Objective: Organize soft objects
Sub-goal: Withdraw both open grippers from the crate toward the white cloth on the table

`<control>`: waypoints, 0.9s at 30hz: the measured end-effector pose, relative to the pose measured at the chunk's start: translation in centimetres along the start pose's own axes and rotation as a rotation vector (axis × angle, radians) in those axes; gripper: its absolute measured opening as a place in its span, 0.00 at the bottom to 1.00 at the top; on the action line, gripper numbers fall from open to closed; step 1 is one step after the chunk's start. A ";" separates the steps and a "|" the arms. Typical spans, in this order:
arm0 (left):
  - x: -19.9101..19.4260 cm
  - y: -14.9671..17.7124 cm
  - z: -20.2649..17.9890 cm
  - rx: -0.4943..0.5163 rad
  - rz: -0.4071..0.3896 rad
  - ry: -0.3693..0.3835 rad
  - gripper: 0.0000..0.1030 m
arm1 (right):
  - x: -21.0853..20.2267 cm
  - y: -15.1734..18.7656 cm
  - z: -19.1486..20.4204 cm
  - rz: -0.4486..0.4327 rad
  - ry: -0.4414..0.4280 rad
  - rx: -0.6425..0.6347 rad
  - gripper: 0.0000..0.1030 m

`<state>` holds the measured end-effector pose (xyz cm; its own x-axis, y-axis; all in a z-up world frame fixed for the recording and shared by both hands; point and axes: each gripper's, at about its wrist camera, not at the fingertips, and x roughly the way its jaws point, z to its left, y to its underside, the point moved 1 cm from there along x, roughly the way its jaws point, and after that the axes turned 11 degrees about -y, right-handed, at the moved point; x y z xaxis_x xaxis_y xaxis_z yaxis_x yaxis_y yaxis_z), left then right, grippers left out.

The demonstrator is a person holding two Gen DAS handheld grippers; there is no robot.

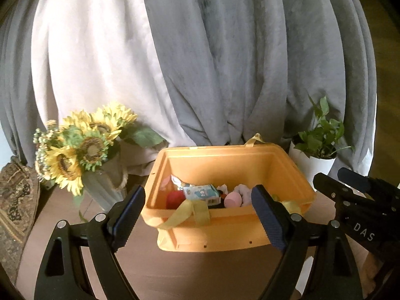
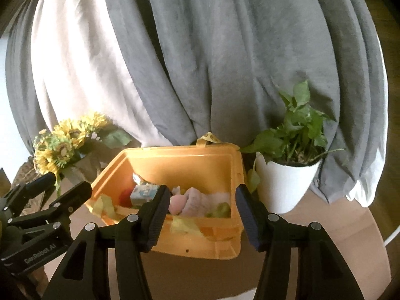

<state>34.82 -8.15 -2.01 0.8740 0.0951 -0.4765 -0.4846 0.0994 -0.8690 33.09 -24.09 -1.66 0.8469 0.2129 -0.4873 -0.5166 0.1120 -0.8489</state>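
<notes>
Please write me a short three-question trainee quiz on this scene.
1. True or false: both sets of jaws are open and empty.
2. Which stands on the bin's right-hand side: A) the sunflowers, B) the potted plant, C) a lamp?
3. Fill in: beside the red toy in the bin lies a small printed ____.

Key:
1. True: the left gripper and the right gripper grip nothing.
2. B.
3. Box.
</notes>
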 end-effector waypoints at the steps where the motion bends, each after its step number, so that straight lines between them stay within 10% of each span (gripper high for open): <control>1: -0.5 0.2 0.0 0.002 -0.001 -0.002 0.85 | -0.3 0.2 0.0 0.001 0.000 0.001 0.54; 27: -4.4 7.1 -1.5 -0.017 0.125 -0.047 0.87 | -4.4 6.5 -1.5 0.102 0.027 0.038 0.60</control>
<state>27.59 -9.32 -6.24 0.8037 0.1521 -0.5752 -0.5890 0.0671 -0.8053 26.19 -25.78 -5.34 0.7927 0.1990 -0.5762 -0.6039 0.1280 -0.7867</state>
